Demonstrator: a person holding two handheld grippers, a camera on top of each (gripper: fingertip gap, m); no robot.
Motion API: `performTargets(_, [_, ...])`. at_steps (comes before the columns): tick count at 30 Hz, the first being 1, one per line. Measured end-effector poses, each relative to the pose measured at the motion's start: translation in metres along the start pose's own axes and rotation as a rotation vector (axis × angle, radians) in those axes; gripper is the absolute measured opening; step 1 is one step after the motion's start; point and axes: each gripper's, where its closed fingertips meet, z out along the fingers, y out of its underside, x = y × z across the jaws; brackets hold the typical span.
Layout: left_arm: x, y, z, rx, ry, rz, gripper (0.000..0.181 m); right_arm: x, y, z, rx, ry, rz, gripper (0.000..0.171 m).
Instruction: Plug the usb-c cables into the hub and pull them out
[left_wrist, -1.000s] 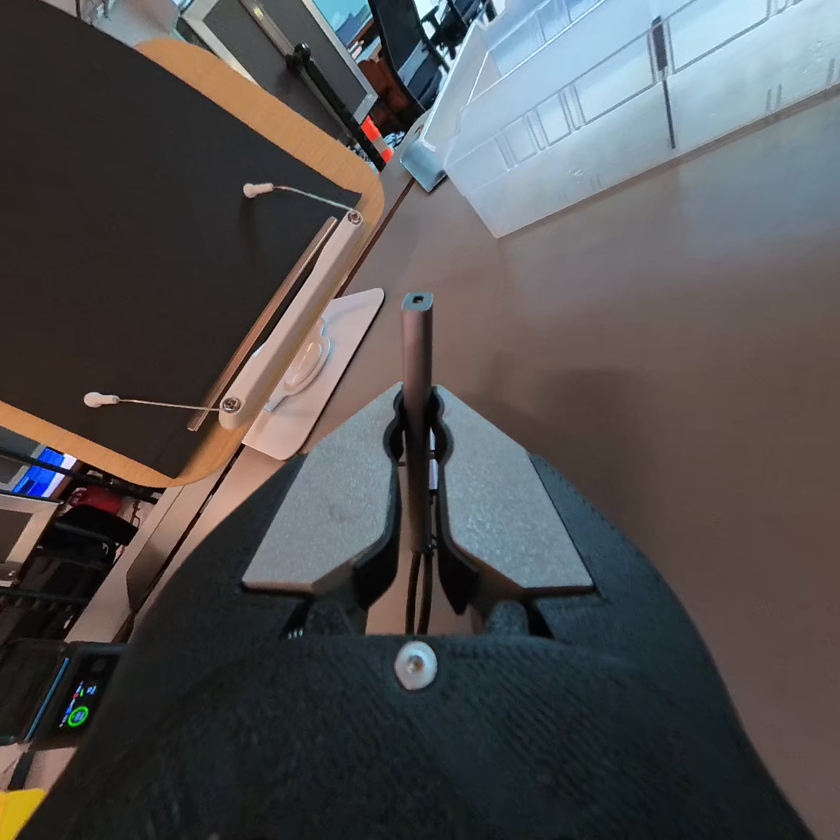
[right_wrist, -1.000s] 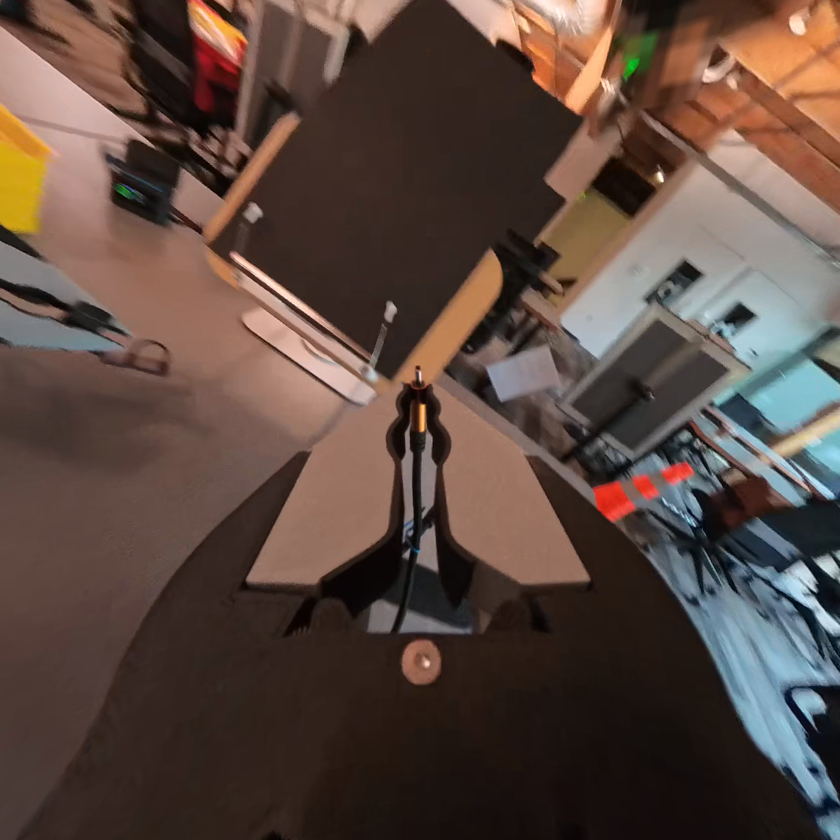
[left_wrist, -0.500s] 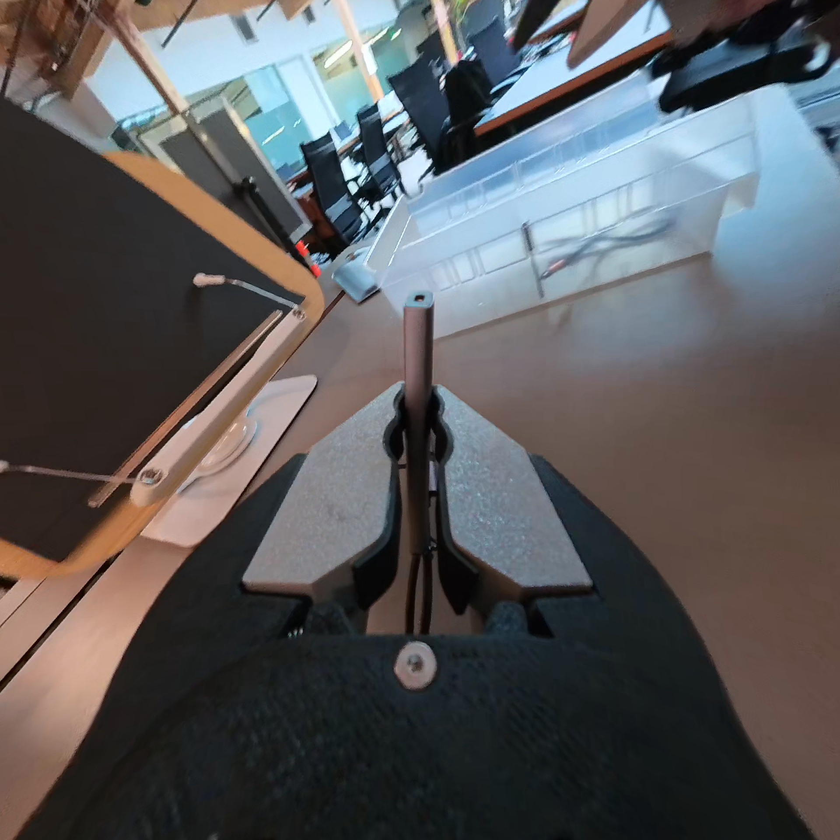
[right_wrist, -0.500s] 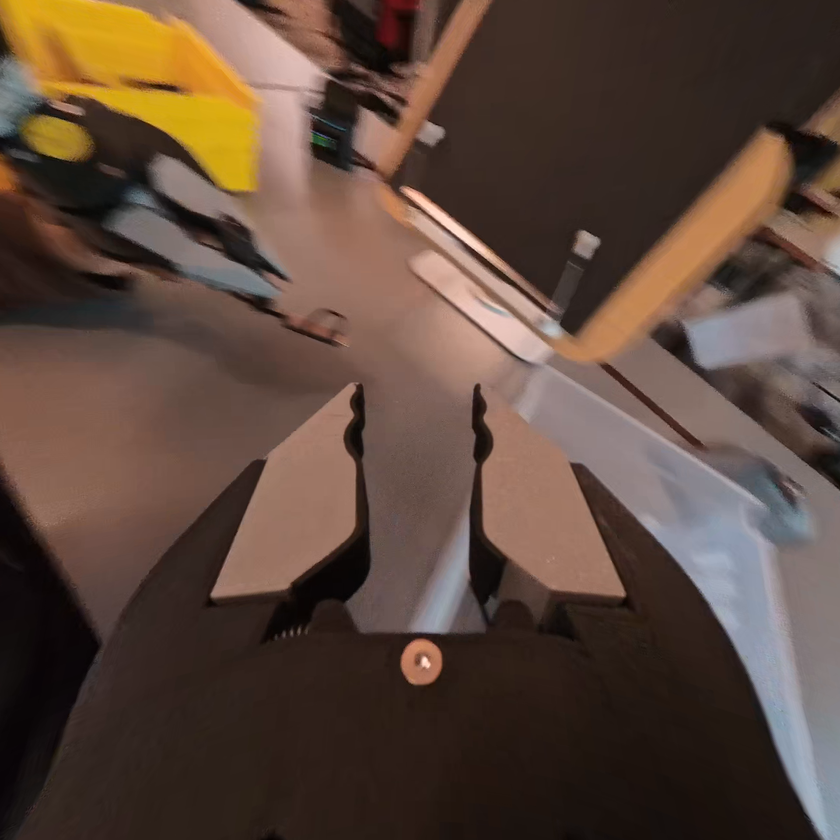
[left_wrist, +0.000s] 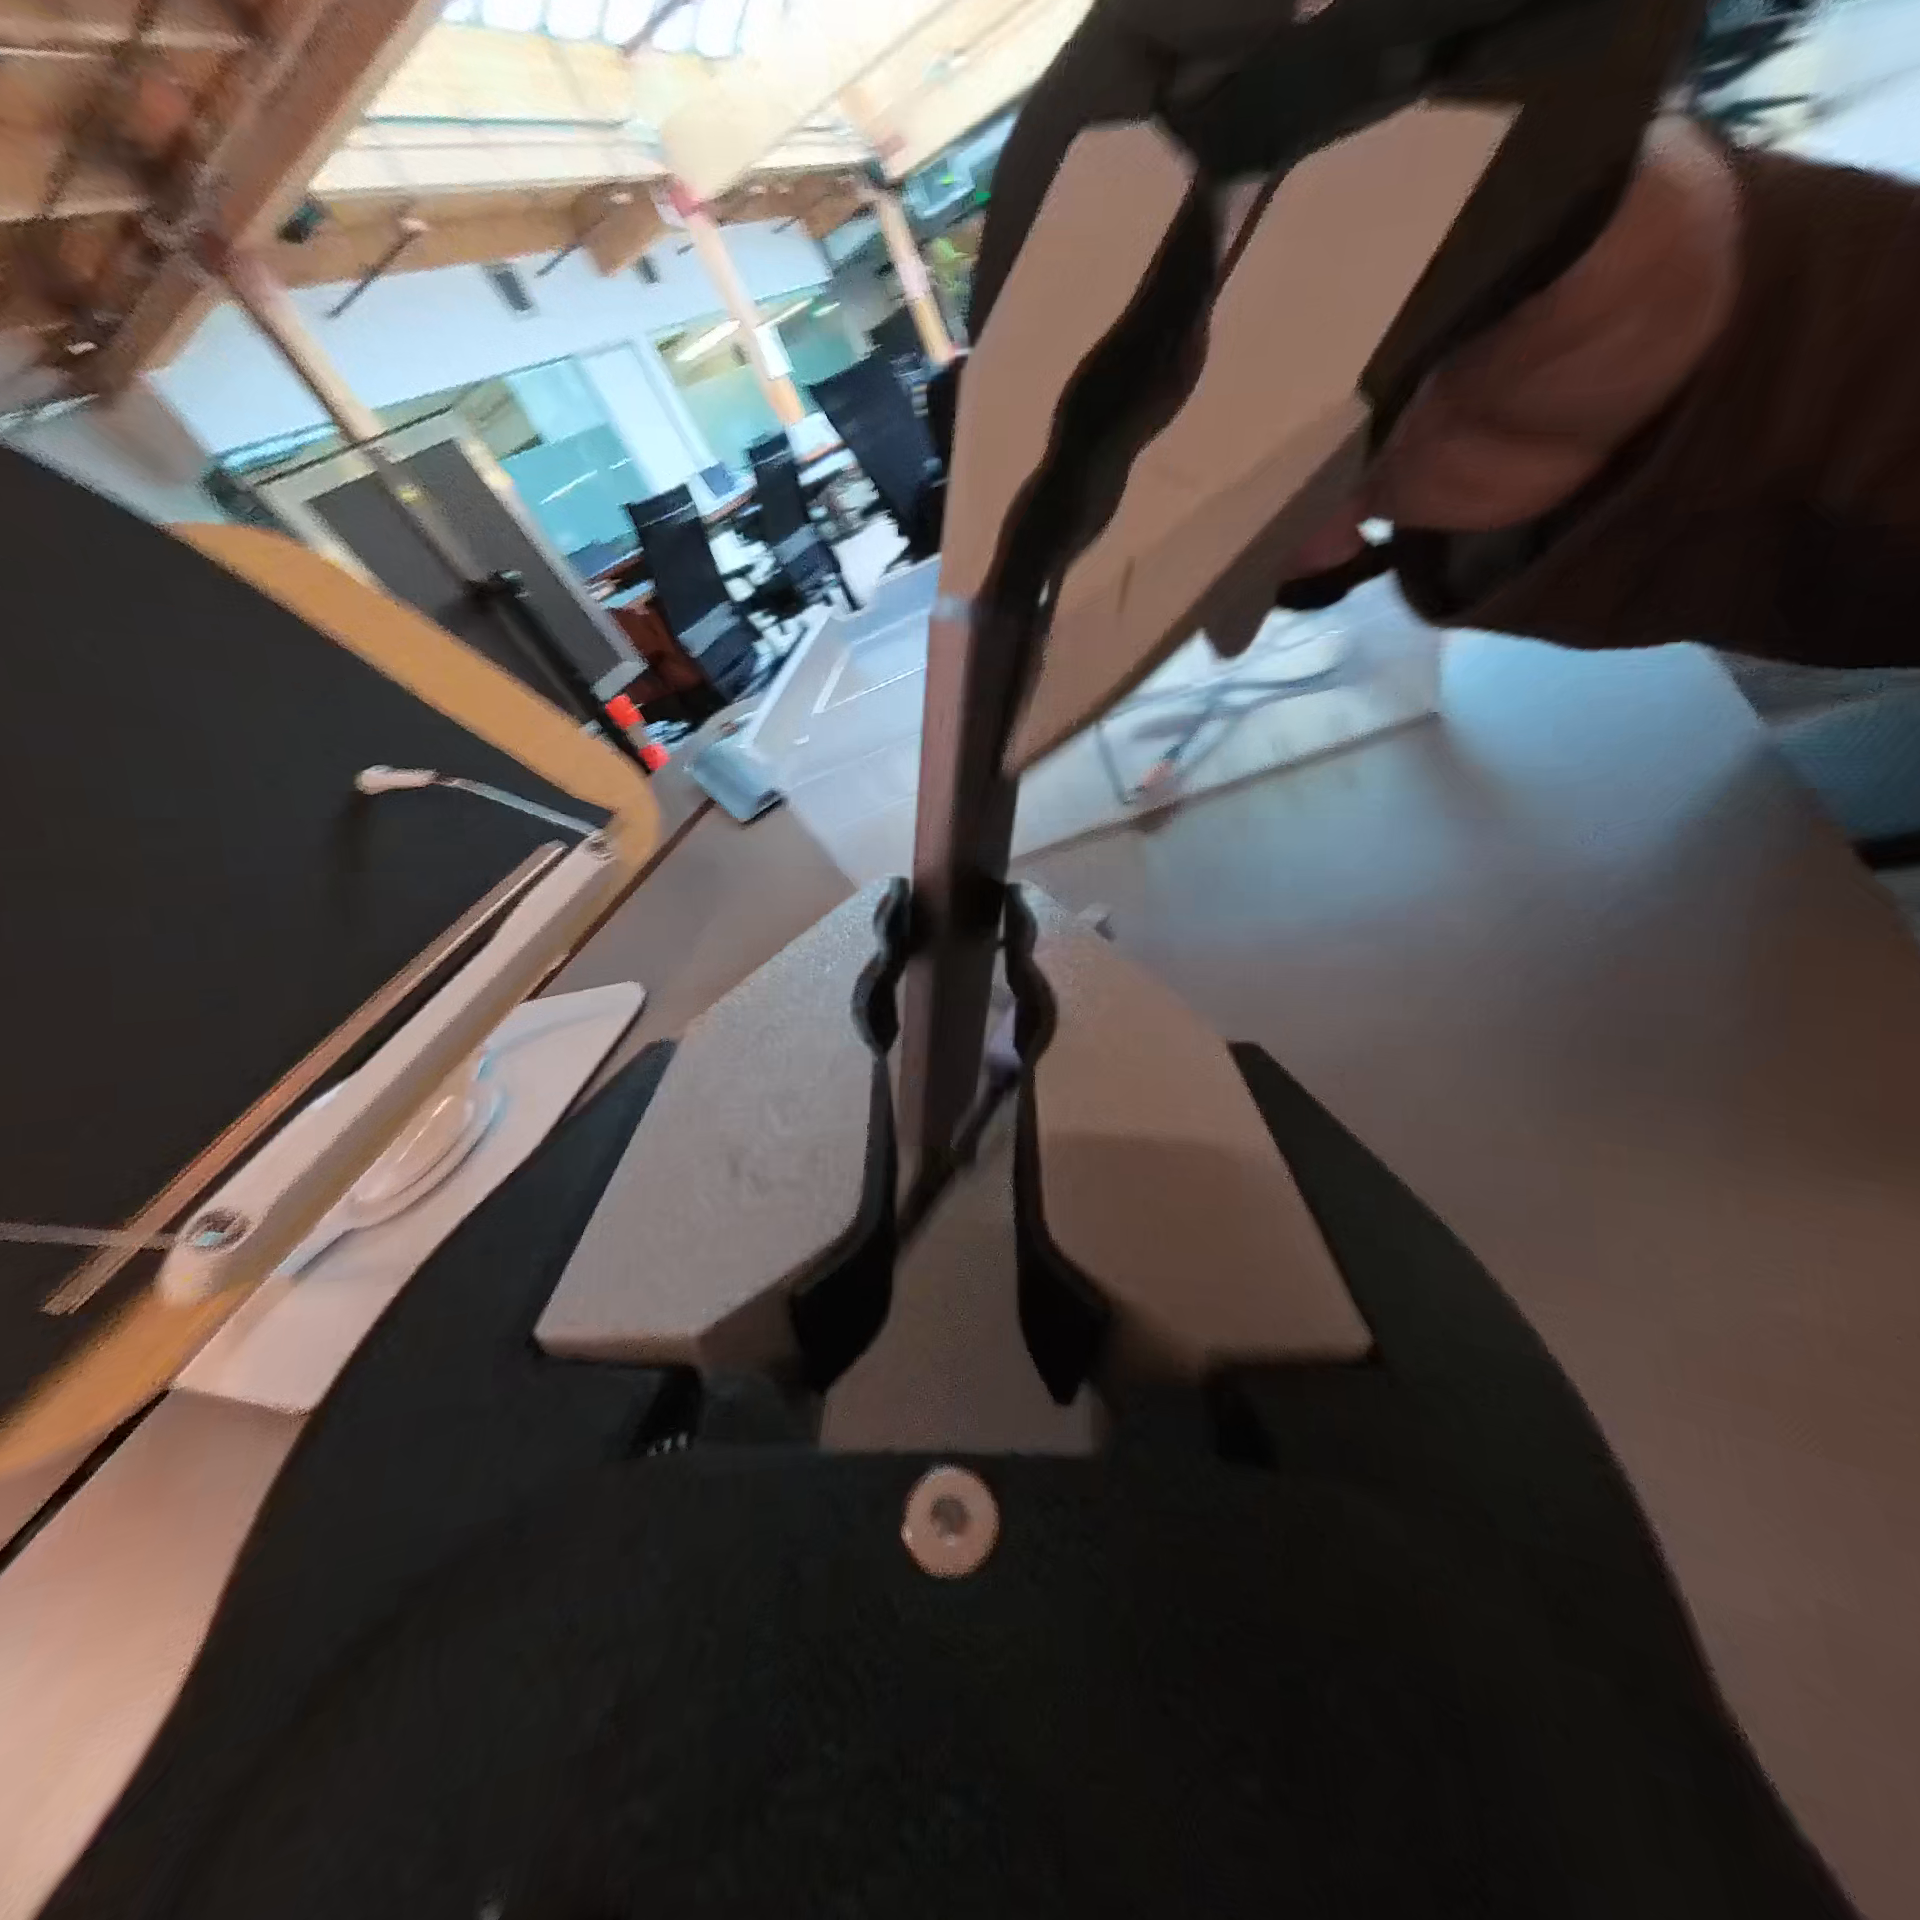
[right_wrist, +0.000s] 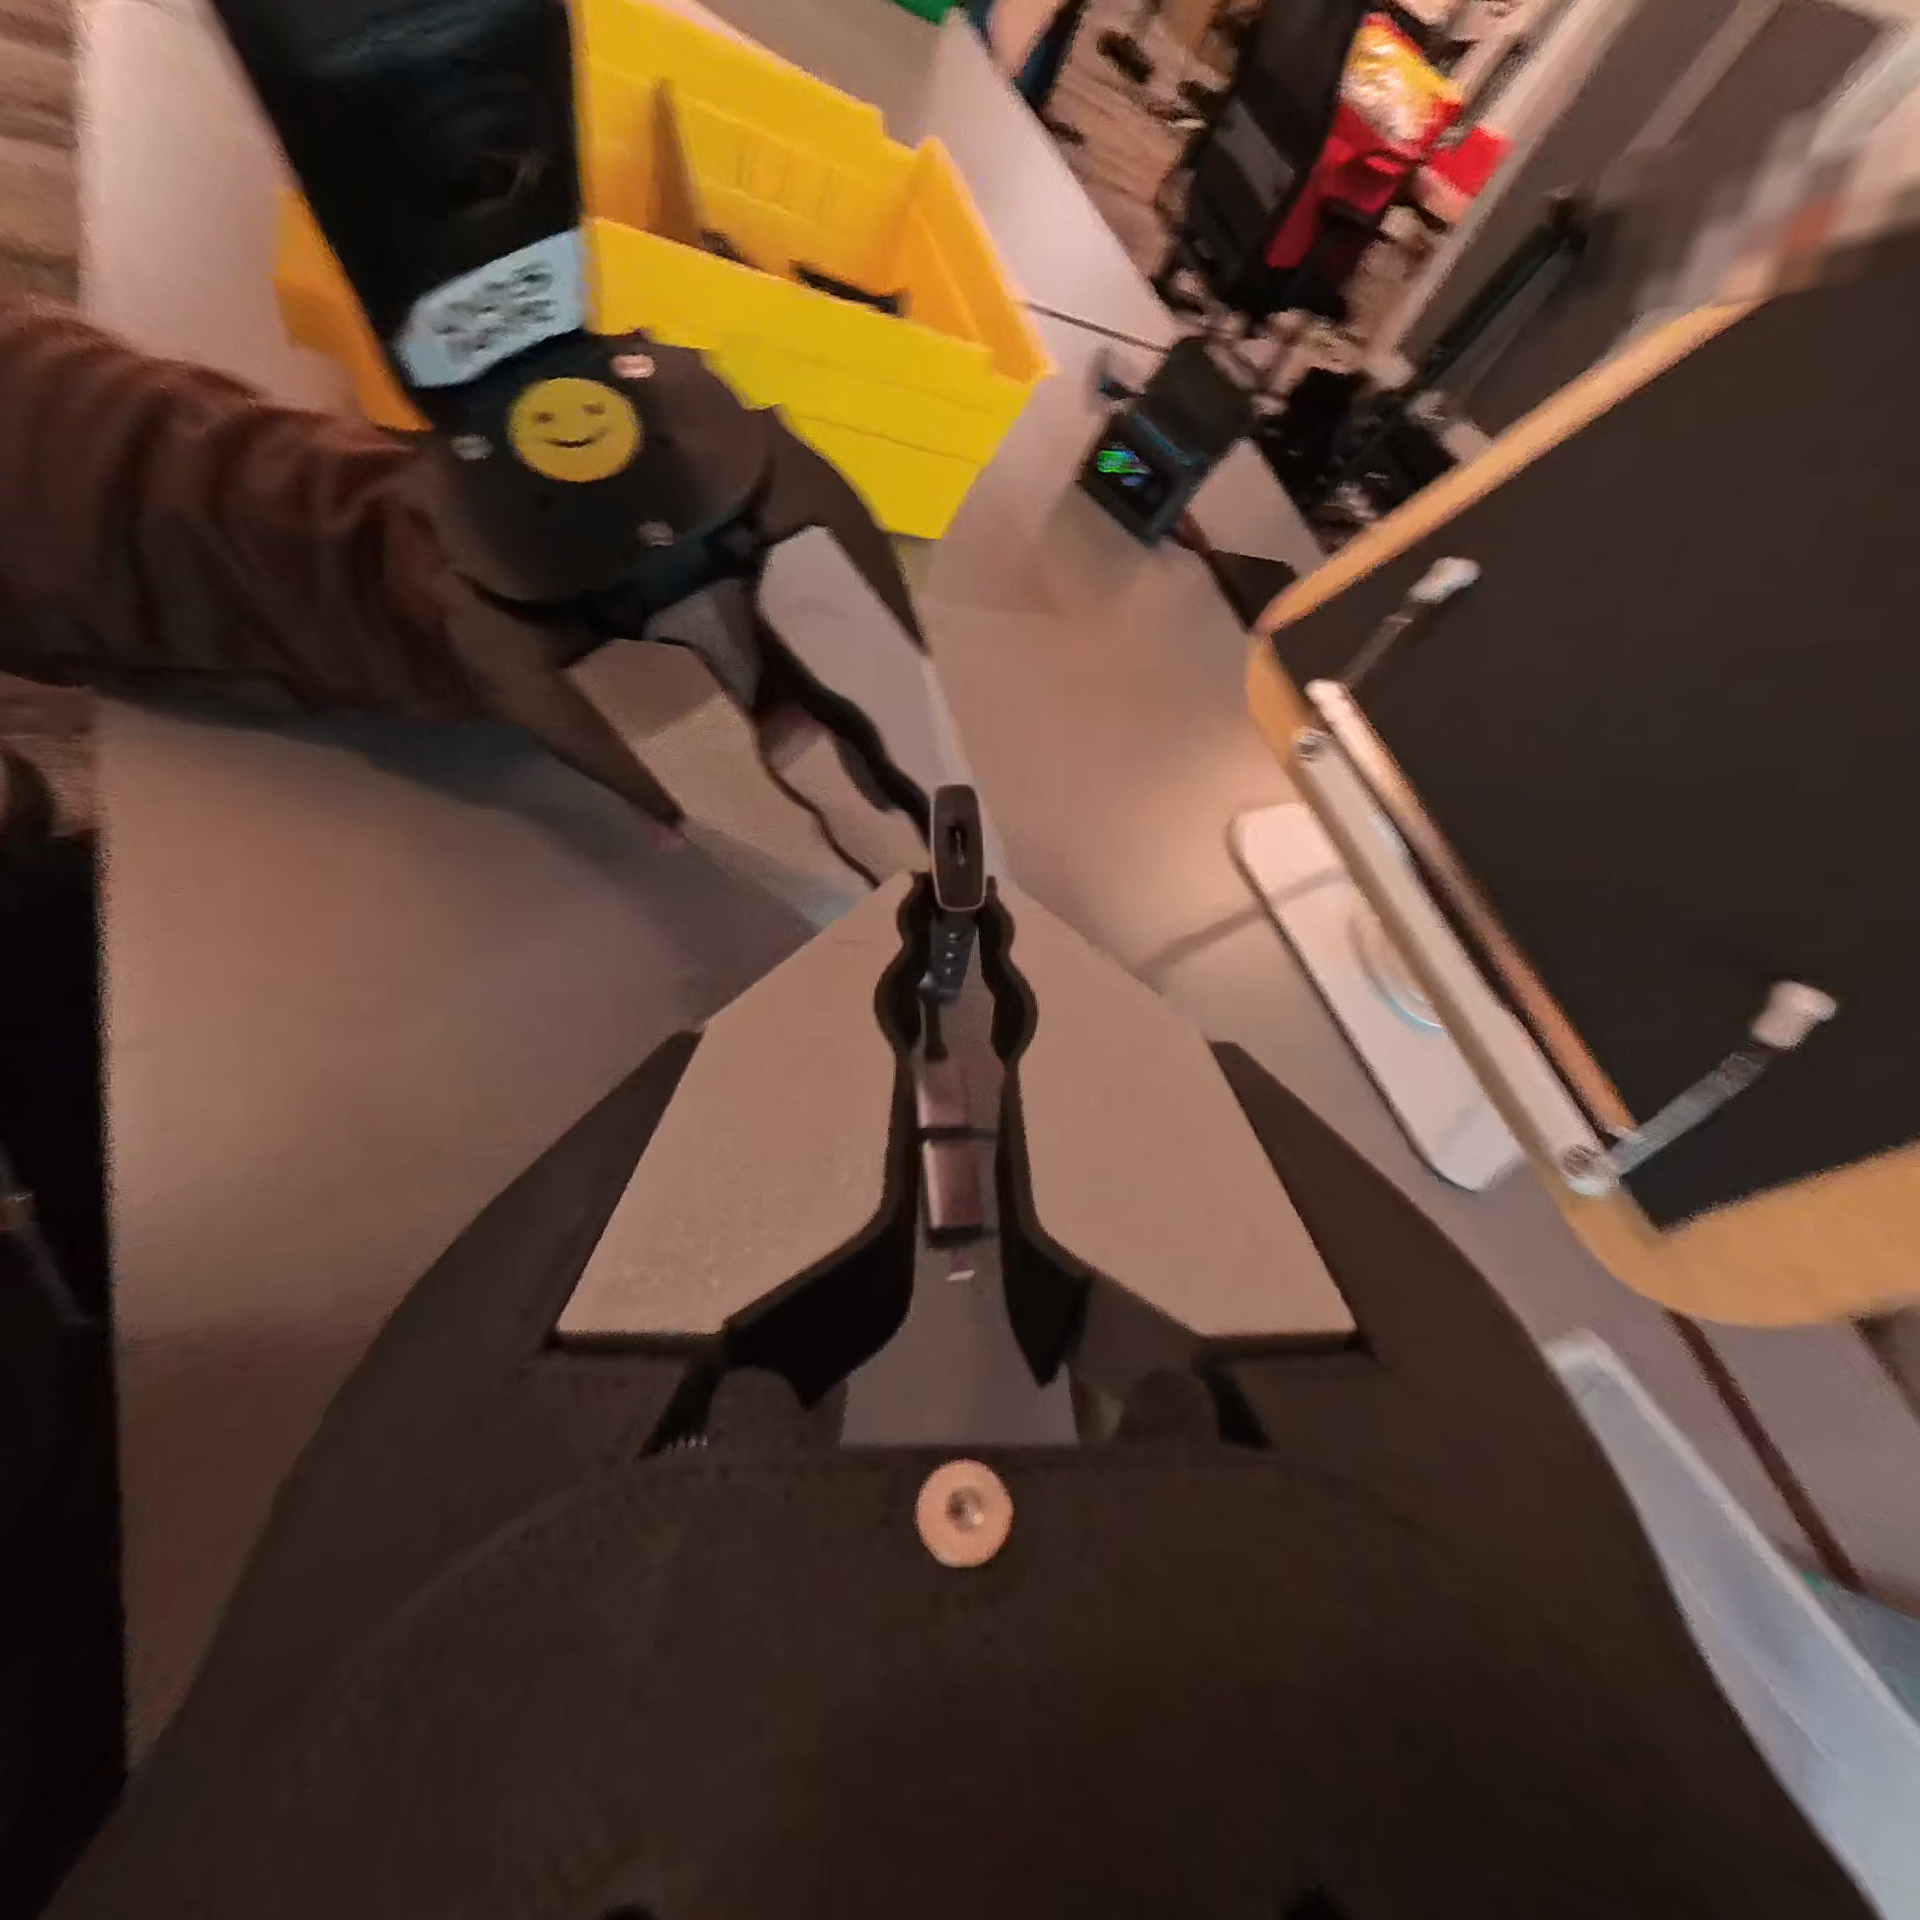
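The slim grey hub (left_wrist: 940, 790) stands up between the fingers of my left gripper (left_wrist: 951, 914), which is shut on its lower part. My right gripper (left_wrist: 1003, 675) comes down from the upper right and closes around the hub's upper part. In the right wrist view the hub (right_wrist: 951, 1143) lies lengthwise between my right gripper's fingers (right_wrist: 956, 904), and the left gripper (right_wrist: 894, 821), with a yellow smiley sticker, meets it tip to tip. No cable is in either gripper. Loose cables lie in the clear bin (left_wrist: 1299, 707) behind.
A black panel with a wooden rim on a white stand (left_wrist: 208, 779) is at the left of the brown table (left_wrist: 1455, 1039); it also shows at the right in the right wrist view (right_wrist: 1662, 727). A yellow bin (right_wrist: 831, 301) stands at the far left. A brown sleeve (left_wrist: 1714, 416) holds the right gripper. The tips of both grippers are at nearly the same place.
My right gripper let go of the orange-tipped cable, swung over open, and has closed on the hub. My left gripper kept hold of the hub and tilted it upward.
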Motion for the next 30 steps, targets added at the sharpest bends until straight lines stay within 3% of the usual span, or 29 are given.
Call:
performTargets(4, [-0.033, 0.013, -0.006, -0.074, -0.155, -0.051, 0.006, 0.075, -0.006, -0.05, -0.005, 0.307, 0.021, 0.005])
performTargets(8, [-0.045, 0.038, -0.008, -0.194, -0.186, -0.17, 0.002, 0.144, -0.007, -0.115, -0.08, 0.594, -0.031, 0.005])
performTargets(12, [-0.043, 0.049, -0.006, -0.259, -0.189, -0.142, 0.0, 0.192, 0.028, -0.142, -0.262, 0.736, -0.09, 0.005])
performTargets(15, [-0.04, 0.051, -0.004, -0.275, -0.183, -0.115, 0.0, 0.208, 0.097, -0.126, -0.458, 0.664, 0.029, 0.006])
performTargets(17, [-0.038, 0.055, -0.003, -0.288, -0.172, -0.128, 0.0, 0.218, 0.147, -0.122, -0.632, 0.663, 0.114, 0.02])
performTargets(19, [-0.036, 0.062, -0.002, -0.311, -0.159, -0.168, 0.001, 0.223, 0.163, -0.129, -0.725, 0.726, 0.119, 0.022])
performTargets(23, [-0.031, 0.076, 0.001, -0.367, -0.119, -0.258, 0.01, 0.197, 0.109, -0.103, -0.521, 0.671, 0.089, 0.03])
performTargets(26, [-0.028, 0.081, 0.003, -0.396, -0.103, -0.274, 0.013, 0.159, 0.071, -0.063, -0.408, 0.53, 0.083, 0.042])
performTargets(30, [-0.031, 0.082, 0.001, -0.394, -0.116, -0.273, 0.013, 0.107, 0.043, 0.0, -0.263, 0.345, 0.139, 0.043])
